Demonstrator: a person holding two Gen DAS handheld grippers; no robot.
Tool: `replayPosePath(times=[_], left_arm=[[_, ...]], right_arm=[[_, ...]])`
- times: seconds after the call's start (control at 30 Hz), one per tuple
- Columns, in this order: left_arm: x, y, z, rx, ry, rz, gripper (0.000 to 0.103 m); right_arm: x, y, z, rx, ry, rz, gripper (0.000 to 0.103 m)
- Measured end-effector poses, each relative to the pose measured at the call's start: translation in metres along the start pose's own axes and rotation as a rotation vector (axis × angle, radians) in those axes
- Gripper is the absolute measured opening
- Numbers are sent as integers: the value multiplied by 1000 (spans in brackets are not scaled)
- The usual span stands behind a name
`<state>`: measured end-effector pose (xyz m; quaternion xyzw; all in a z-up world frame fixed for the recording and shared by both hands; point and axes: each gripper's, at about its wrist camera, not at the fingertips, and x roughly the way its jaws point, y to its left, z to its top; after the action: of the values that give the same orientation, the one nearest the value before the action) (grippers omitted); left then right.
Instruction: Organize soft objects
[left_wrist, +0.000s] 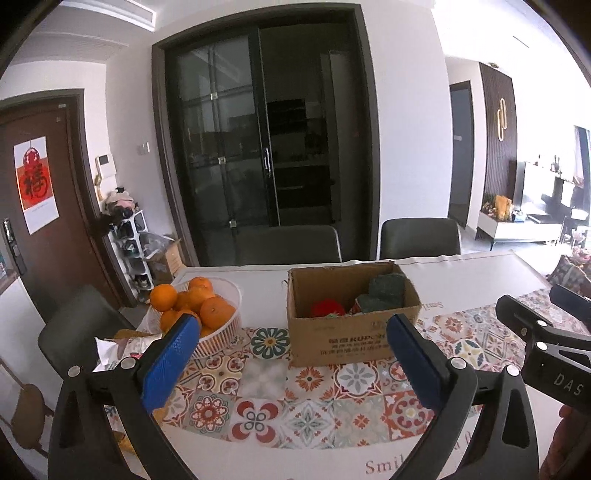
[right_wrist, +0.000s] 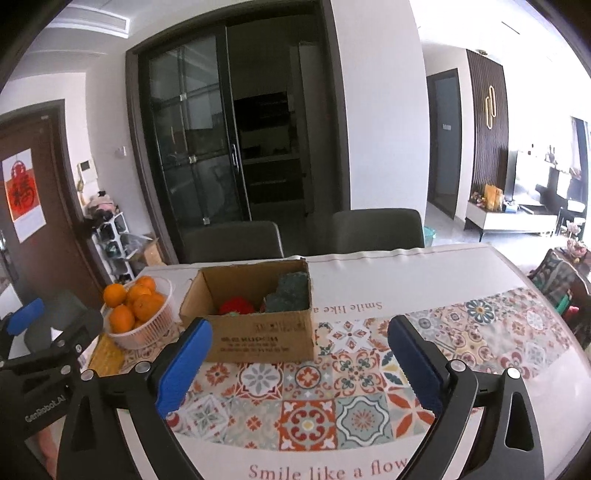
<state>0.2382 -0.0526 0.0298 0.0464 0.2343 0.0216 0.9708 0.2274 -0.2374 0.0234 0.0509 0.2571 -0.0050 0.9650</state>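
Cardboard box (left_wrist: 351, 317) sits toward the table's far edge, straight ahead of my left gripper (left_wrist: 291, 362), left of ahead from my right gripper (right_wrist: 299, 365). Both are spread wide, holding nothing. Inside lie a red knitted lump (left_wrist: 327, 308) and a grey-green woolly piece (left_wrist: 384, 293), soft and crumpled.

I see blue pads (right_wrist: 186, 363), a brown cardboard box (right_wrist: 255, 332) holding red (right_wrist: 236, 306) and grey-green soft things (right_wrist: 291, 293), oranges (left_wrist: 192, 301) in a white basket (left_wrist: 221, 332), a floral-tiled worktop cloth (right_wrist: 306, 410).
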Motion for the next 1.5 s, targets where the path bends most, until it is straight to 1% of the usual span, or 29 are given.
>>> replayPosePath(times=[0.23, 0.43, 0.53, 0.8, 1.13, 1.5], left_arm=[[-37, 7, -12, 11, -32, -35, 103], [-65, 17, -24, 14, -43, -65, 103], [-81, 20, -31, 25, -49, -67, 103], [-115, 27, -45, 39, -67, -72, 103], [-151, 37, -63, 54, -99, -85, 103], [-170, 45, -74, 47, -104, -120, 103]], right_arm=[[-39, 11, -16, 12, -20, -28, 97], [-71, 17, -34, 42, -27, -51, 97], [-84, 19, -44, 55, -21, -59, 97], [-120, 24, -64, 65, -40, -83, 97], [-152, 33, -88, 72, -44, -75, 97], [-169, 37, -97, 72, -58, -77, 97]])
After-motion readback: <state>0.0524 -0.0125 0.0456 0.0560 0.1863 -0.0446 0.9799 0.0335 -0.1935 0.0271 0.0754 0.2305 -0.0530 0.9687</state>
